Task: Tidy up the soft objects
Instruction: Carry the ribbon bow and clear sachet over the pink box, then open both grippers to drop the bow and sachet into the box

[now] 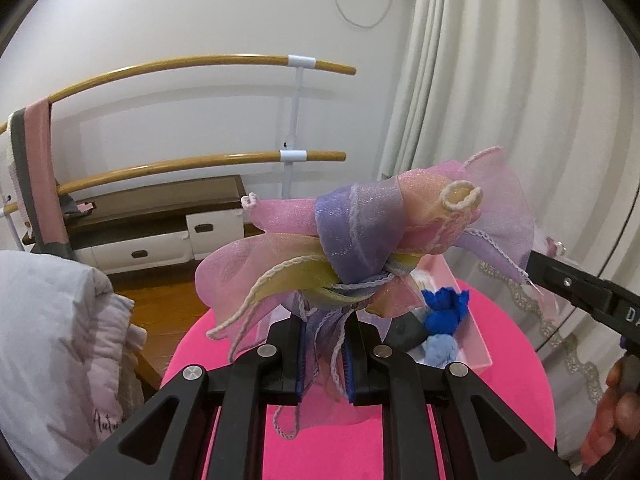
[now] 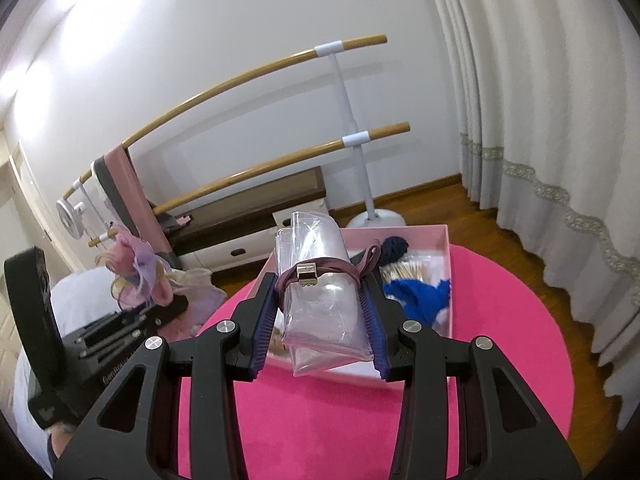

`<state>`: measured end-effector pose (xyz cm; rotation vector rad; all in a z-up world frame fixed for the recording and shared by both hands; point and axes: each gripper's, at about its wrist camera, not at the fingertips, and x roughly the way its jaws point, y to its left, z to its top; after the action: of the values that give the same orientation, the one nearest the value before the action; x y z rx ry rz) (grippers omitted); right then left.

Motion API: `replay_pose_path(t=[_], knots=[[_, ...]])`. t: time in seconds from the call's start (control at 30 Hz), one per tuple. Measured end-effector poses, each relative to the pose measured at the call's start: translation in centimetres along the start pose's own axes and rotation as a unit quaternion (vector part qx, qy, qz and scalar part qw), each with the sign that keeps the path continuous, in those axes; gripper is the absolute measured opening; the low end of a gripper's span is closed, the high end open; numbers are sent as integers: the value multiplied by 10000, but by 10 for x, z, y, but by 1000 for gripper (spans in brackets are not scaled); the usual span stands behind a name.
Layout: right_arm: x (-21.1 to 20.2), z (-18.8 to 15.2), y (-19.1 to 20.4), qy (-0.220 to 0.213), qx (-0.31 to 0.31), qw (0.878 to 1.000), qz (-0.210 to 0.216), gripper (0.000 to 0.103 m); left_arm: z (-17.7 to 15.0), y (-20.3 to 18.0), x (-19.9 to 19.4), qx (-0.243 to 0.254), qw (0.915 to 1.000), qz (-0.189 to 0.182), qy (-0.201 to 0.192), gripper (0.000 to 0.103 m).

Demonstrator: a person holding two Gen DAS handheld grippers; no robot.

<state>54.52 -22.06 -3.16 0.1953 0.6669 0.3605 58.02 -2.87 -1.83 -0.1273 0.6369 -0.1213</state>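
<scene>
Right now left gripper point(image 1: 325, 354) is clamped tight on the tail of a sheer pink-purple-yellow scarf bundle point(image 1: 360, 240), jaws nearly together with only thin fabric and cord trim between the blue pads. Bulk of the bundle fans out above and ahead of the fingertips, held clear of the round pink table point(image 1: 240, 432) below. Loose ends hang down between the fingers toward the camera.

Right gripper point(image 2: 324, 312) is closed on a rolled clear plastic pouch point(image 2: 320, 300), pads pressing both sides of the roll. A mauve elastic band point(image 2: 340, 270) with a small metal clasp point(image 2: 307, 274) wraps the roll just at the fingertips. Pouch pokes out ahead of the jaws and sits above the near edge of the shallow pink tray point(image 2: 447, 280) on the table.

Tray holds blue knitted items point(image 2: 424, 300), a dark navy knit piece point(image 2: 394, 250) and a pack of cotton swabs point(image 2: 408, 270), all beyond and right of the pouch.

Behind: wooden double bar rack point(image 2: 256, 76), low dark cabinet point(image 2: 256, 208), cream curtain point(image 2: 540, 120), white duvet point(image 1: 44, 340) on the left
</scene>
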Motion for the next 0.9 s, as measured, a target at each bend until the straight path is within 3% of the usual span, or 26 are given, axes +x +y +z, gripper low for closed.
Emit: replay_pose_path(t=[0.37,0.9], knots=[[60,4,-18,355,206,9992,-28,38,33,2,81,-58,9998,-68,198,12],[118,-7,-31,854,412,9954,-140,39,42,-4,176,-95,9972,-51,738,18]])
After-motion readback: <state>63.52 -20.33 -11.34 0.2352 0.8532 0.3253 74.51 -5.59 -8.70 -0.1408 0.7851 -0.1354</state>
